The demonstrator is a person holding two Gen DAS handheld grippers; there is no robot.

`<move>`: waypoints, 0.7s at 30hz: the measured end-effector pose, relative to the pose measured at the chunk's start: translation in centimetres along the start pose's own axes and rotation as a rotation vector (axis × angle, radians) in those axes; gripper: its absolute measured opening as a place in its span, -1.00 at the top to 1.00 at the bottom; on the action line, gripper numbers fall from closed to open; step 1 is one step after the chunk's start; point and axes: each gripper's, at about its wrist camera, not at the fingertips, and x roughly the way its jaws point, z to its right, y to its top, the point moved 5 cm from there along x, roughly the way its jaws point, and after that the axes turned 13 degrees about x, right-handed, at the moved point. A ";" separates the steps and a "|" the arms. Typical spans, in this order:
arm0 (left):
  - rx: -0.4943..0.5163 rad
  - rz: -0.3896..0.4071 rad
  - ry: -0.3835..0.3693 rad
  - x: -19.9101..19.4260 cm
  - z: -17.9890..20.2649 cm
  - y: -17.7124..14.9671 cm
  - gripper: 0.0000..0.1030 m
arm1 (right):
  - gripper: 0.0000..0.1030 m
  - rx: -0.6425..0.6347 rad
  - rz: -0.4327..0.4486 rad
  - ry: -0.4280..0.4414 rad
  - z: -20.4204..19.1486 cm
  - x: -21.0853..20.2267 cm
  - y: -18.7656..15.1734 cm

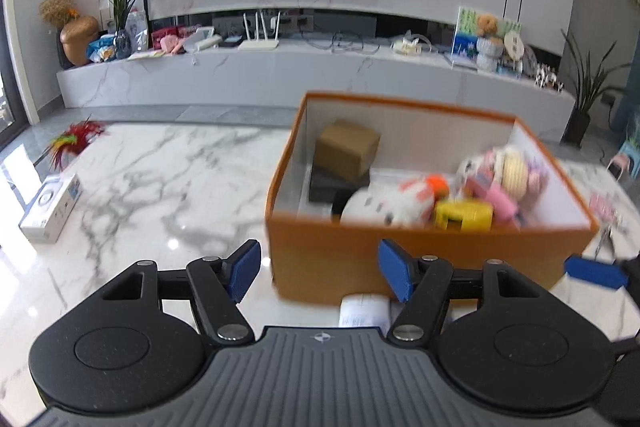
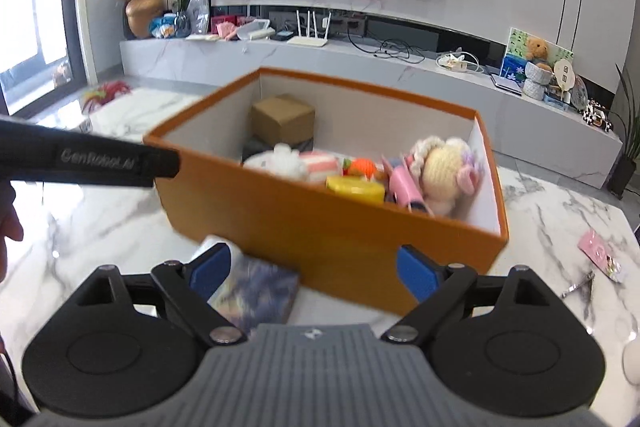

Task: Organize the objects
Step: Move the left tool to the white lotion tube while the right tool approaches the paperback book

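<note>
An orange box (image 1: 332, 251) with white inner walls stands on the marble table, also in the right wrist view (image 2: 320, 227). Inside lie a small cardboard carton (image 1: 346, 147), a white plush toy (image 1: 384, 205), a yellow item (image 1: 464, 215) and a pink-and-cream doll (image 2: 444, 171). My left gripper (image 1: 320, 269) is open in front of the box's near wall, with nothing between its fingers. My right gripper (image 2: 314, 275) is open too, near the same wall. A flat packet with a purple print (image 2: 256, 291) lies on the table by its left finger, not pinched.
A white carton (image 1: 52, 207) and a red feather toy (image 1: 76, 143) lie at the table's left. A pink packet (image 2: 600, 247) and a small metal tool (image 2: 576, 287) lie at the right. Beyond the table runs a cluttered TV shelf (image 1: 280, 67). A white paper item (image 1: 364, 311) lies under the left gripper.
</note>
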 end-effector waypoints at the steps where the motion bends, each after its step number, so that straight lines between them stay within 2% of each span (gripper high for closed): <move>1: -0.007 -0.012 0.007 0.2 -0.1 -0.7 -0.49 | -0.77 0.008 -0.007 0.004 0.1 0.1 -0.5; 5: -0.045 -0.108 0.008 2.0 -0.4 -3.3 -0.49 | -0.77 0.073 -0.067 0.076 -0.2 1.9 -2.4; 8: -0.077 -0.151 -0.011 2.9 -0.7 -4.3 -0.49 | -0.77 0.093 -0.094 0.085 -0.9 3.6 -3.2; 10: -0.086 -0.167 -0.012 3.5 -0.8 -4.8 -0.49 | -0.77 0.088 -0.114 0.087 -1.3 4.8 -3.7; 14: -0.093 -0.183 -0.014 4.2 -0.5 -5.2 -0.49 | -0.77 0.056 -0.133 0.034 -1.4 6.5 -4.5; 19: -0.092 -0.191 -0.015 4.7 0.0 -5.2 -0.49 | -0.76 0.116 -0.126 -0.040 0.3 6.6 -4.0; 21: -0.102 -0.199 -0.009 5.0 -0.1 -5.2 -0.49 | -0.73 0.148 -0.112 0.029 0.4 6.2 -3.6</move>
